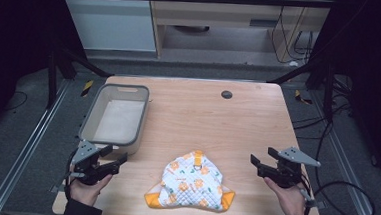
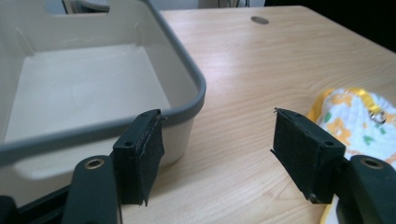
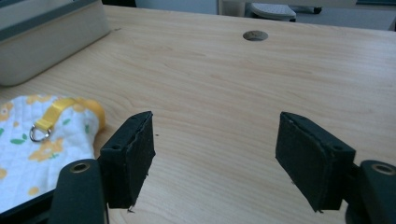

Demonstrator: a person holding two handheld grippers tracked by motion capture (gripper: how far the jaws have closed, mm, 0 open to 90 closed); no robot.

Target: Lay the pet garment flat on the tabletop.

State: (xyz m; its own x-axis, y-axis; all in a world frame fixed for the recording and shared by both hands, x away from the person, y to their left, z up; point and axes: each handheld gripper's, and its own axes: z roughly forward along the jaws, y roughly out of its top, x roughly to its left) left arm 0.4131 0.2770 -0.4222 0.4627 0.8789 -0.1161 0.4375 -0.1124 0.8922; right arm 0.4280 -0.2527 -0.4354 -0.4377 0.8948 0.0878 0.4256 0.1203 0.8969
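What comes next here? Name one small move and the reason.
Probably bring the left gripper toward the quilted mitt: both grippers stand open and empty, the mitt lies untouched between them, and the grey bin waits empty beside the left one.

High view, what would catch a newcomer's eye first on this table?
Probably the white quilted cloth with orange flowers and orange trim, lying at the near middle of the wooden table. Next the empty grey-rimmed tub at the left edge. The left gripper and right gripper flank the cloth, both open, holding nothing.
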